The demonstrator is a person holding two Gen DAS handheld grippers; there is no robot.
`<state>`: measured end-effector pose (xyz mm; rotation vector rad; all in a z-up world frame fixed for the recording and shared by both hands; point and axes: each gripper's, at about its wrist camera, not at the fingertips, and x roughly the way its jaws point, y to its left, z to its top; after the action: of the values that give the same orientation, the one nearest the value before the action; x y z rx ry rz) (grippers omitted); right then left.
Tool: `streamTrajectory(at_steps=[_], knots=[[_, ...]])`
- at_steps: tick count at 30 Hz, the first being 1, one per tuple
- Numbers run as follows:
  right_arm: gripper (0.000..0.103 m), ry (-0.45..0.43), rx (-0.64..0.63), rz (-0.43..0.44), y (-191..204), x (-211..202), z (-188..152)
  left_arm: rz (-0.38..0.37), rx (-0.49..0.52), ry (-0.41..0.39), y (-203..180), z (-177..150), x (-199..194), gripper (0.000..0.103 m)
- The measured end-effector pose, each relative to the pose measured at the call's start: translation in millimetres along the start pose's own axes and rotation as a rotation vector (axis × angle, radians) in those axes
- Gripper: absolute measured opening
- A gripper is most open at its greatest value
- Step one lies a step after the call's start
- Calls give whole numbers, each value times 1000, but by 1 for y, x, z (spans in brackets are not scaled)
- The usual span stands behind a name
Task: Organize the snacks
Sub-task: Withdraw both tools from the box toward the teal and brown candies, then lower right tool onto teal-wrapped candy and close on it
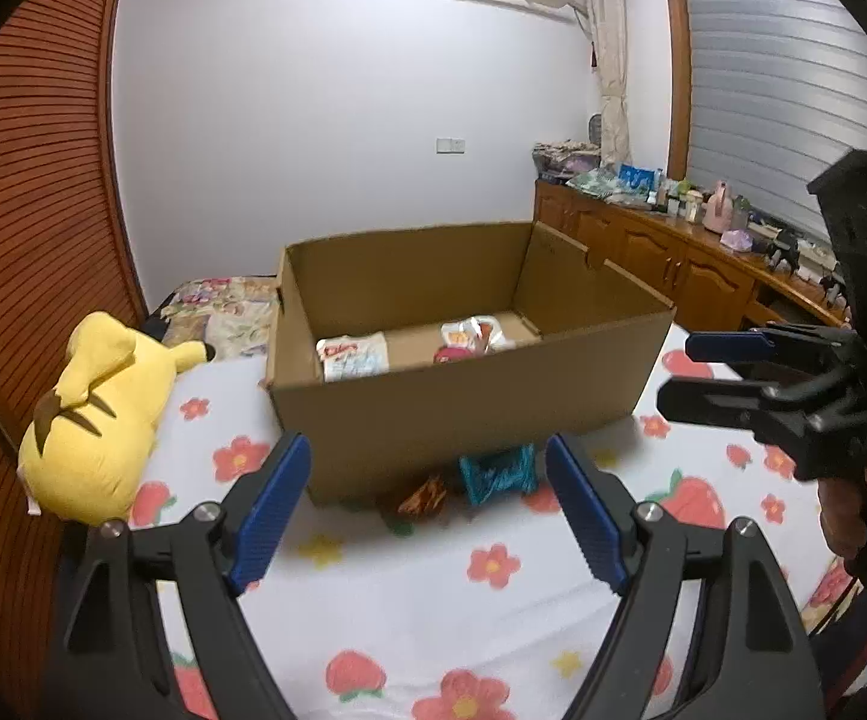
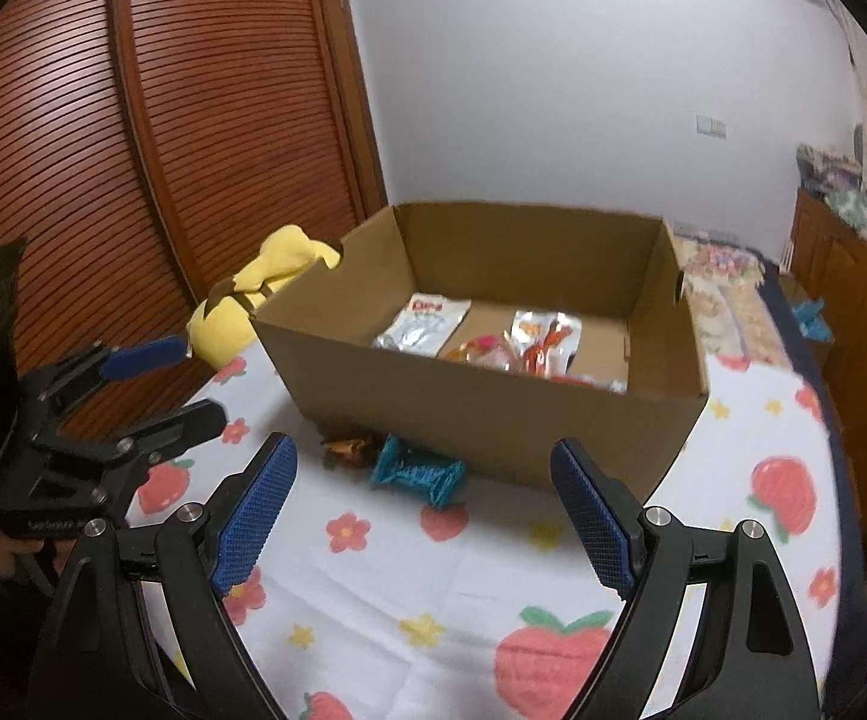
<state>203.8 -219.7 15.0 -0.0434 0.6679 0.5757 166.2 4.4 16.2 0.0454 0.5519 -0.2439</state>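
Note:
An open cardboard box [image 1: 463,414] [image 2: 493,414] stands on the bed. Inside lie a white snack packet [image 1: 352,357] [image 2: 424,324], a silver and orange packet [image 1: 475,333] [image 2: 544,333] and something pink between them. On the sheet against the box's near wall lie a teal snack packet [image 1: 496,471] [image 2: 418,471] and a small orange-brown packet [image 1: 424,498] [image 2: 346,450]. My left gripper [image 1: 427,450] [image 2: 193,381] is open and holds nothing. My right gripper [image 2: 421,447] [image 1: 676,372] is also open and empty. Both hang short of the two packets, side by side.
A yellow plush toy [image 1: 97,414] [image 2: 259,294] lies left of the box. A slatted wooden wardrobe [image 1: 31,210] lines the left side, and a wooden cabinet [image 1: 673,264] with clutter on top runs along the right. The bed sheet [image 1: 409,588] has a fruit-and-flower print.

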Motion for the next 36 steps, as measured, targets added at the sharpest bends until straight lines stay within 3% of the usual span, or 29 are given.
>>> streamTrajectory(at_steps=[15,31,36], knots=[[89,59,-6,-16,16,35,-31,14,-8,42,-2,-50,-11,81],[89,159,-36,-92,25,116,-23,15,-4,87,11,-69,-7,81],[89,195,13,-139,13,133,-24,17,-22,92,18,-72,-8,81]])
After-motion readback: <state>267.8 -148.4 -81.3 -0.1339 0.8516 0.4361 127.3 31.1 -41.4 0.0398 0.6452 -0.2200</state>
